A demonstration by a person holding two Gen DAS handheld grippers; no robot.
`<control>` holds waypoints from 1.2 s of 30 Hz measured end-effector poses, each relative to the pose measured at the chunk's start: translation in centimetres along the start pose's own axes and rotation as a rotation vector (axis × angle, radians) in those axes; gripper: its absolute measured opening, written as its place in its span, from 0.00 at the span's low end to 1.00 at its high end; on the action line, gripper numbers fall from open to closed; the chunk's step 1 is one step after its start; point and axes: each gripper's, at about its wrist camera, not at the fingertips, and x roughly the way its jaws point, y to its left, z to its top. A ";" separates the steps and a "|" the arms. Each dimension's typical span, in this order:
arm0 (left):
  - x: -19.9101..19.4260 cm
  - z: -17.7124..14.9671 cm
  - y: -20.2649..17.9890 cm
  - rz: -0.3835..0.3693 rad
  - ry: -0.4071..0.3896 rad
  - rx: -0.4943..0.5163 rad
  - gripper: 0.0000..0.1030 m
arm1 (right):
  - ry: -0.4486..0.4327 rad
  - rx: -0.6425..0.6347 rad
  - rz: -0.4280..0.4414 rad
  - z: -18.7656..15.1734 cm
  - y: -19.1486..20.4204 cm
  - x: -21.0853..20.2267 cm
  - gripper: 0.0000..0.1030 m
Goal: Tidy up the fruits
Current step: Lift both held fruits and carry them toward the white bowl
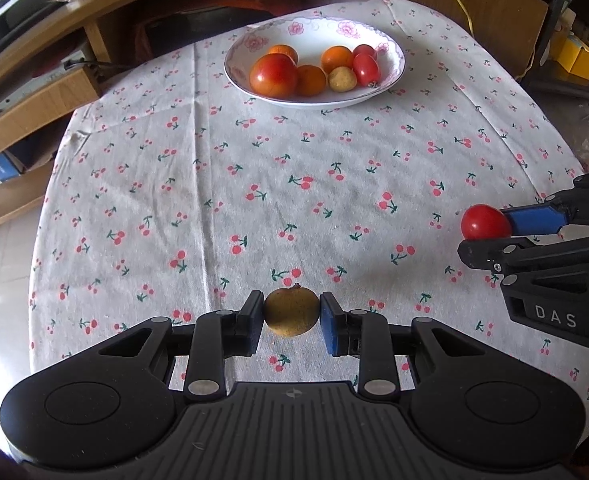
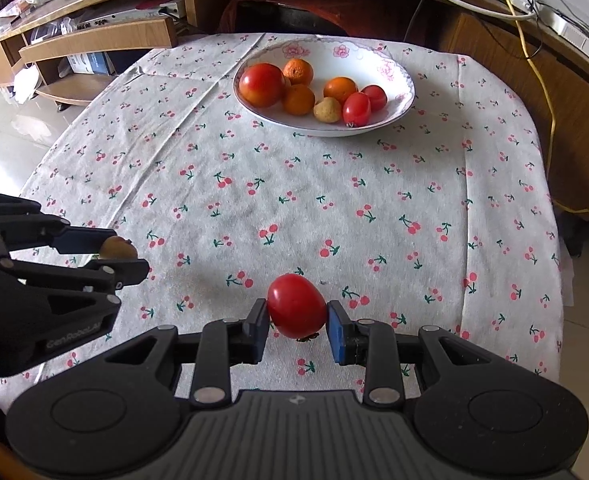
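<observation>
Left gripper [image 1: 291,314], jaws clamped on a brownish-yellow fruit [image 1: 291,311] above the near edge of the cherry-print tablecloth [image 1: 254,184]. Right gripper [image 2: 297,318], just beside it, jaws clamped on a small red tomato [image 2: 296,305]. Far across the cloth, a floral-rimmed bowl [image 1: 394,76] holds a large tomato [image 1: 273,76], three oranges [image 1: 337,59], two small tomatoes [image 1: 366,69] and a pale yellow fruit [image 1: 342,79].

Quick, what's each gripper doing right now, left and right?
Left gripper: closed on a small brownish-yellow fruit.
Right gripper: closed on a small red tomato.
</observation>
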 end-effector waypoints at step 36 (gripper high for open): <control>-0.4 5.0 -1.1 -0.013 -0.087 0.035 0.37 | -0.068 0.065 0.005 3.5 -2.0 -0.7 0.31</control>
